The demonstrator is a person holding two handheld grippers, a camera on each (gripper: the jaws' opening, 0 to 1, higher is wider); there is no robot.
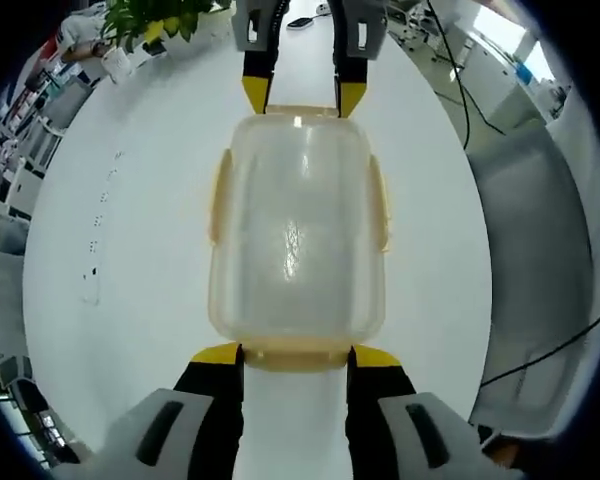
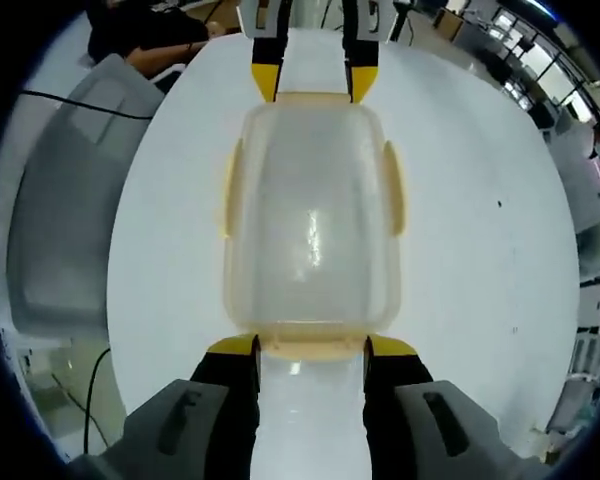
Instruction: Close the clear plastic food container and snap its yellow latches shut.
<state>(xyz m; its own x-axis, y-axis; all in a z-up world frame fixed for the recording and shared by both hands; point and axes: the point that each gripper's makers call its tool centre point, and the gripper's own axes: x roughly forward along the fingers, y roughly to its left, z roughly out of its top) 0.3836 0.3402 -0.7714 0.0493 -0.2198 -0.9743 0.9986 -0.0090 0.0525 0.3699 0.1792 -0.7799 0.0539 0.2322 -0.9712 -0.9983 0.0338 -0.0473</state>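
Your left gripper (image 1: pixel 294 354) is reaching in with jaws apart at the near end latch (image 1: pixel 296 352) of one clear, rounded plastic container (image 1: pixel 296 235) sitting lidded on the smooth white table (image 1: pixel 130 230). Your right gripper (image 2: pixel 311 346) is mirroring it opposite, jaws apart.

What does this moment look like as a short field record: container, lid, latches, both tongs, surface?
container: clear plastic box, lengthwise between the two tongs
lid: on top, appears seated
latches: yellow; side latches lie against the walls; whether snapped, cannot tell
left tongs: open, tips at the near end latch
right tongs: open, tips at the opposite end
surface: white table
background: grey chair, green plant
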